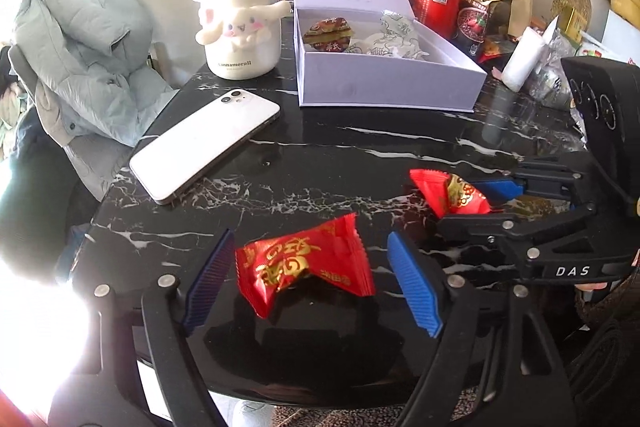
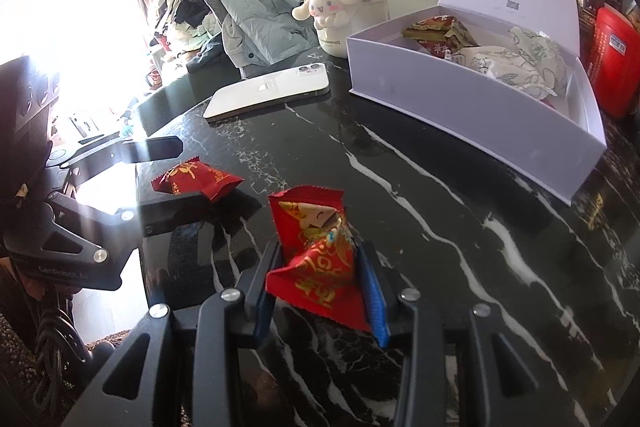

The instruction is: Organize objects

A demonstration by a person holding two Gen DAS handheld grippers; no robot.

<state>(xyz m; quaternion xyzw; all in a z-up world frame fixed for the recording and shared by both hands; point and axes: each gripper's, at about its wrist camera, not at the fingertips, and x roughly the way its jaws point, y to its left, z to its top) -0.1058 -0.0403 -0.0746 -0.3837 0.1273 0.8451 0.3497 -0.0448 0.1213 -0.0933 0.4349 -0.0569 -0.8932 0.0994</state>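
- Two red sweet packets are out on the worktop. The first red packet point(image 1: 304, 263) lies flat at lower centre of the left wrist view, its long axis running left to right across the frame, crimped ends out to the sides.
- The left hand-held gripper point(image 1: 310, 281) stands wide open around it, blue pads clear of the wrapper on both sides.
- The second red packet point(image 2: 316, 263) stands on end at lower centre of the right wrist view, its long axis pointing up the frame; the right hand-held gripper point(image 2: 320, 287) is clamped on its lower half.
- The open white box point(image 1: 384, 83), upper centre, holds about three wrapped sweets, though the pale ones blur together.
- The worktop point(image 1: 320, 155) is black marble with white veins; one white phone point(image 1: 204, 143), one cream kettle point(image 1: 240, 15), and a grey-green jacket point(image 1: 84, 55) on a chair at left.
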